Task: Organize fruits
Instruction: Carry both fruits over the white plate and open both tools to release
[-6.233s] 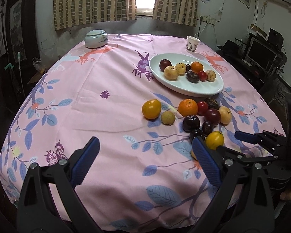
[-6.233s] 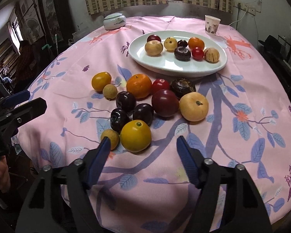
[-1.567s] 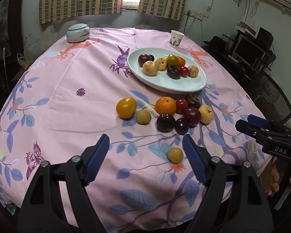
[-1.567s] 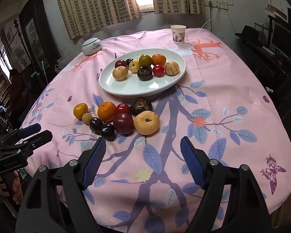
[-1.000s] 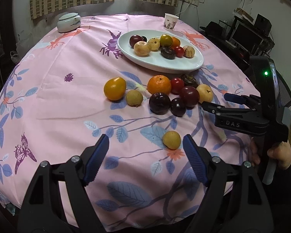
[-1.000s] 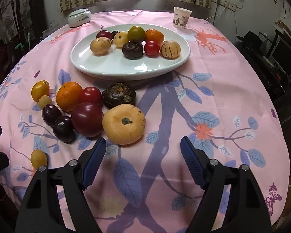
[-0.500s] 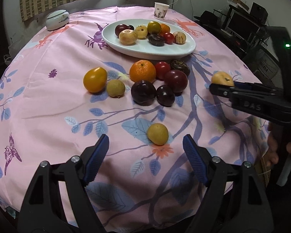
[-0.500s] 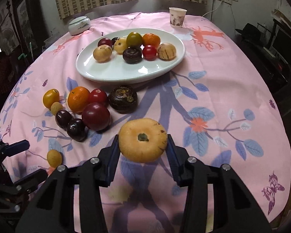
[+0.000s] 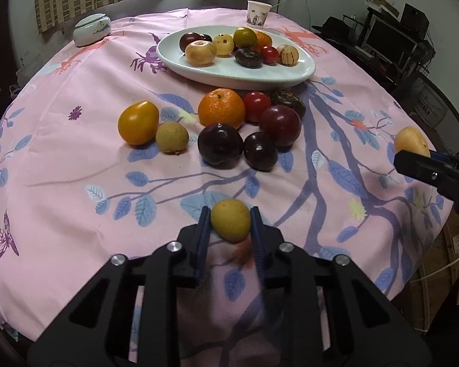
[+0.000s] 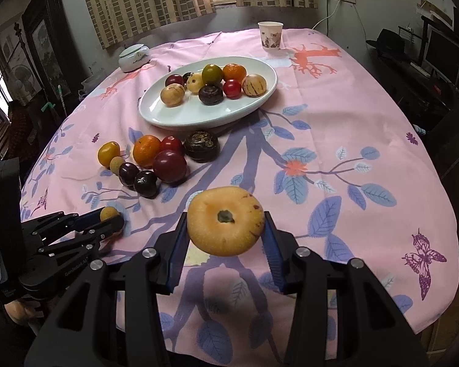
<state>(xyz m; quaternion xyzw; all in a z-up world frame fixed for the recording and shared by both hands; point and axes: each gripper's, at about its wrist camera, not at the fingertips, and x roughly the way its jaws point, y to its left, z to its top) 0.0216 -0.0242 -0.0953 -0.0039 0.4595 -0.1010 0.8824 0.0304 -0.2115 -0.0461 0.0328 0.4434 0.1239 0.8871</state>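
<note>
Yellow fruit [image 9: 230, 224]: small, oval, sits between the blue pads of the left gripper [image 9: 230, 226], at or just above the cloth [image 9: 61, 183] near the table's front edge. Both pads touch its sides, jaws nearly closed on it. Judged light and firm-skinned; its smooth round sides could roll out, so the grip belongs across the widest part.

Tan fruit [image 10: 225, 220]: large, flattened, stem end toward the camera, clamped in the right gripper [image 10: 225, 229], jaws about half open around it, held clear above the cloth. Judged heavier and possibly softer; moderate squeeze across the equator, avoiding the stem dimple.

Count, loose on cloth in front of the plate [image 10: 180, 119]: 8.
- 1 orange [image 9: 221, 108]
- 1 orange-yellow fruit [image 9: 138, 122]
- 1 small tan fruit [image 9: 172, 137]
- 1 small red fruit [image 9: 256, 106]
- 1 larger dark red fruit [image 9: 280, 124]
- 2 dark purple plums [image 9: 219, 145]
- 1 dark brown wrinkled fruit [image 10: 201, 146]

The cluster is tight, most pieces touching a neighbour.

Count, on plate: 9 visible, grouped toward the far half, 1 dark piece mostly hidden behind the others. Near half of the plate is bare.

In grippers: 2. Total fruit seen: 19.

Also on cloth: 1 paper cup [image 10: 270, 35], 1 lidded white jar [image 10: 134, 58], both at the far side, well apart from the fruit.
</note>
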